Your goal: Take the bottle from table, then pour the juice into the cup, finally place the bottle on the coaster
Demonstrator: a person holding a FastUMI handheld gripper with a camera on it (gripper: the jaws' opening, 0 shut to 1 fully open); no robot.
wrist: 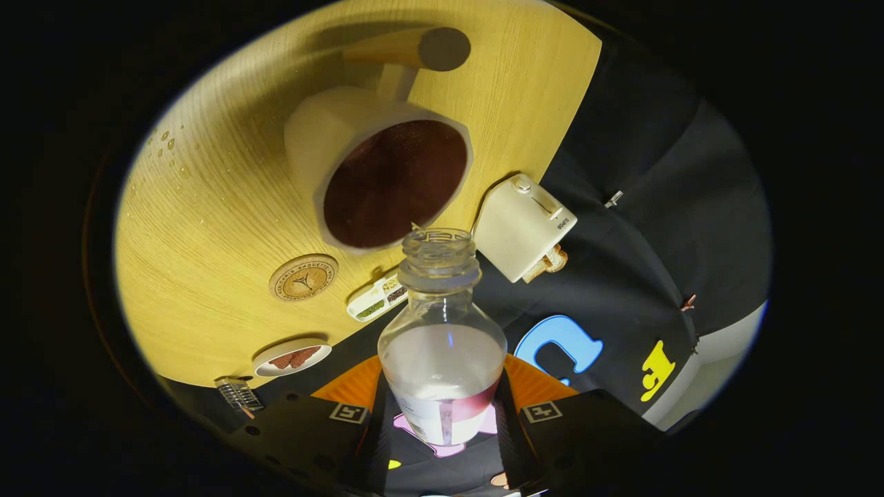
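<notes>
The bottle's (442, 345) lower body is hidden between the fingers of the gripper (442, 421), which are closed against its two sides; its base cannot be seen. The fingers' rear parts are cut off at 6 o'clock. The cup's (387, 172) near wall is partly covered by the bottle's neck. The toaster's (521, 228) underside is hidden, and the bread (549, 262) at its 5 o'clock shows only an edge. The coaster's (302, 277) print is too small to be told. The metal rack (237, 395) at 8 o'clock is cut off.
</notes>
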